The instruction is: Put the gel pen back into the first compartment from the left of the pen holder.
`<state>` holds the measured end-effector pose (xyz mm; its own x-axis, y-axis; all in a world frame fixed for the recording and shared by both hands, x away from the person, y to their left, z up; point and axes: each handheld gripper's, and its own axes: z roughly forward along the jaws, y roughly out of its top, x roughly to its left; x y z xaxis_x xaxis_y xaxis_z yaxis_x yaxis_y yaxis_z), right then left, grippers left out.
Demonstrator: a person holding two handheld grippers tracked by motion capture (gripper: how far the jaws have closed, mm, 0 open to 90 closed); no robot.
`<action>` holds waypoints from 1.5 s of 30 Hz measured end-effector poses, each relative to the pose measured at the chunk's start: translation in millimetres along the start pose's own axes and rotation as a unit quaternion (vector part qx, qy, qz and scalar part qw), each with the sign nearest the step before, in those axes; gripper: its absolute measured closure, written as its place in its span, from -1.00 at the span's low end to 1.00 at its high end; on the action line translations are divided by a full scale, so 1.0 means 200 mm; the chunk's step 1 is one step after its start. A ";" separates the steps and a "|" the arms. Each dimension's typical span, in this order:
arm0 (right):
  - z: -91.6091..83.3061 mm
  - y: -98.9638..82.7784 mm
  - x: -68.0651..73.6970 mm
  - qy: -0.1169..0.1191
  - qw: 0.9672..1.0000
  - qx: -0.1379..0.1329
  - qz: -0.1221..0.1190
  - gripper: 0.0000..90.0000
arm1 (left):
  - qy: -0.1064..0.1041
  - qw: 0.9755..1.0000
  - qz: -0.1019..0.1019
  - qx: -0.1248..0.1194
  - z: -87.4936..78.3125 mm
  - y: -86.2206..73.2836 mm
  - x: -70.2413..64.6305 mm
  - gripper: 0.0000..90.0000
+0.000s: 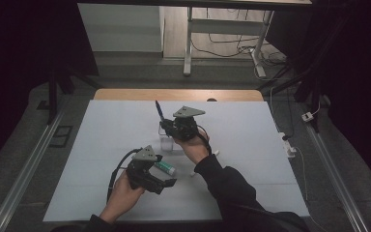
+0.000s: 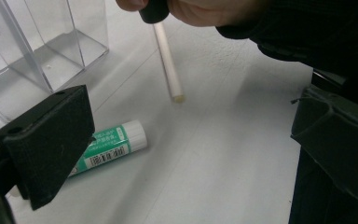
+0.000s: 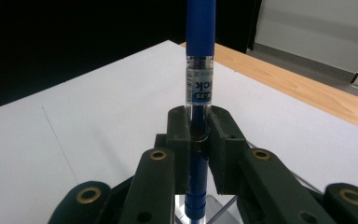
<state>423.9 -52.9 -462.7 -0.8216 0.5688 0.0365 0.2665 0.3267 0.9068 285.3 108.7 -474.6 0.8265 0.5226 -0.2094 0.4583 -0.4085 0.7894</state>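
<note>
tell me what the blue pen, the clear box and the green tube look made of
Blue pen: glossy plastic by the look, with a see-through barrel section under a printed label.
Clear square box: transparent hard plastic, probably acrylic; sharp straight edges and shiny walls you can see through.
Green and white glue-stick tube: smooth plastic, likely, with a white cap and a printed green body.

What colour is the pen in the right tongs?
Blue, with a clear section; the pen shows best in the right gripper view.
</note>
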 end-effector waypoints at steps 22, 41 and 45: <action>-0.16 0.07 0.01 0.010 1.000 0.026 -0.014 -0.17 | 0.008 1.000 0.005 0.002 0.00 0.02 0.00 -1.00; -0.44 0.00 0.00 0.019 0.998 0.062 -0.012 -0.62 | 0.024 1.000 0.010 0.003 0.02 0.06 -0.02 -1.00; -0.50 -0.02 0.00 0.022 0.997 0.070 -0.009 -0.69 | 0.039 0.999 0.015 0.011 0.02 0.08 -0.03 -1.00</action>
<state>373.2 -129.1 -424.6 -0.8476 0.5291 0.0412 0.3160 0.4408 0.8401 289.3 95.9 -463.5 0.8124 0.5661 -0.1399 0.4419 -0.4410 0.7811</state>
